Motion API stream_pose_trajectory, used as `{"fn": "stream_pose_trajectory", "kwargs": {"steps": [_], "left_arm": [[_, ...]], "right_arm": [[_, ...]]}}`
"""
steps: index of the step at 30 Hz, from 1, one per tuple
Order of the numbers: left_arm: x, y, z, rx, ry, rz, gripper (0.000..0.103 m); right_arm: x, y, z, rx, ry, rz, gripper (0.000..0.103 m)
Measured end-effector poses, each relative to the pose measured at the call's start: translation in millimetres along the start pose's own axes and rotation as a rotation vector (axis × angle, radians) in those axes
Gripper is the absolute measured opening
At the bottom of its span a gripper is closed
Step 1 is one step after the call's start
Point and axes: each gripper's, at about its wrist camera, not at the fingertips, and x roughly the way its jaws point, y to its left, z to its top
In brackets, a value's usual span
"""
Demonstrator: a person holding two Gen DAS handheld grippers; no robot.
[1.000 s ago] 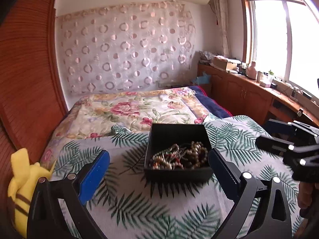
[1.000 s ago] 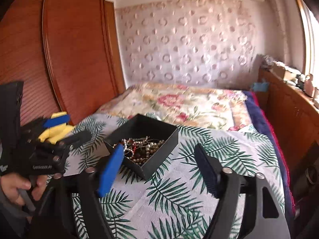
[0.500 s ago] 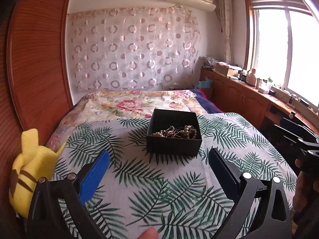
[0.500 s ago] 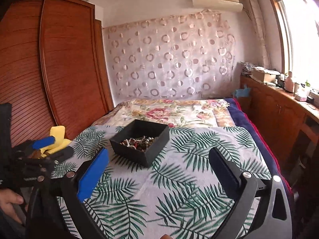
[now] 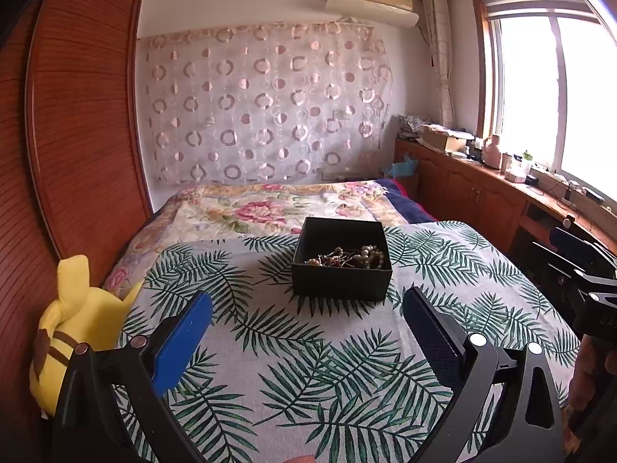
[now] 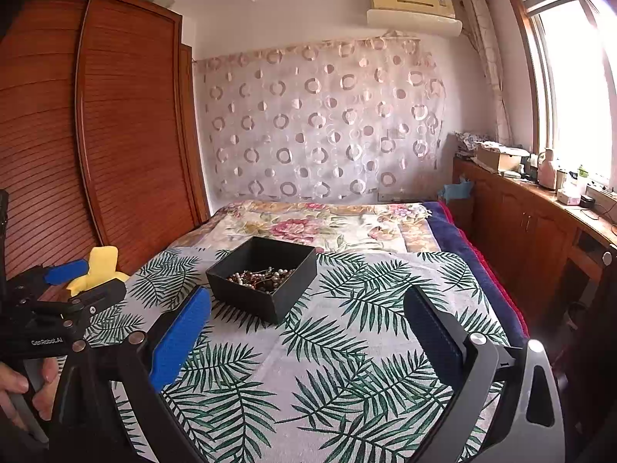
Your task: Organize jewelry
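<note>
With both sets of jaws standing wide apart and holding nothing, I judge my position as either the very start or the very end of the job. My left gripper (image 5: 307,322) hangs above the leaf-print cloth (image 5: 308,366), its two blue pads spread, and my right gripper (image 6: 307,322) does the same a little to the side; neither touches anything. Ahead of both, well clear of the fingertips, sits one black box (image 5: 341,262), open-topped, on the cloth at the foot of the bed (image 5: 270,208). Inside it lies the jewelry (image 5: 347,257), a single tangled heap of beaded strands (I cannot count the separate pieces, they overlap too much). I see no loose pieces on the cloth, so gathering looks finished; if sorting is meant, the heap is not yet untangled. Count: two grippers, one box, one heap, one yellow plush toy (image 5: 73,328) at the bed's left edge.
</note>
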Motion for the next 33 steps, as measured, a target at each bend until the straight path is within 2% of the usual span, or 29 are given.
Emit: {"fn": "stream_pose_trajectory", "kwargs": {"steps": [33], "left_arm": [[-6.2, -0.3, 3.3, -0.006, -0.016, -0.001, 0.096]], "right_arm": [[5.4, 0.1, -3.8, 0.003, 0.009, -0.009, 0.101]]}}
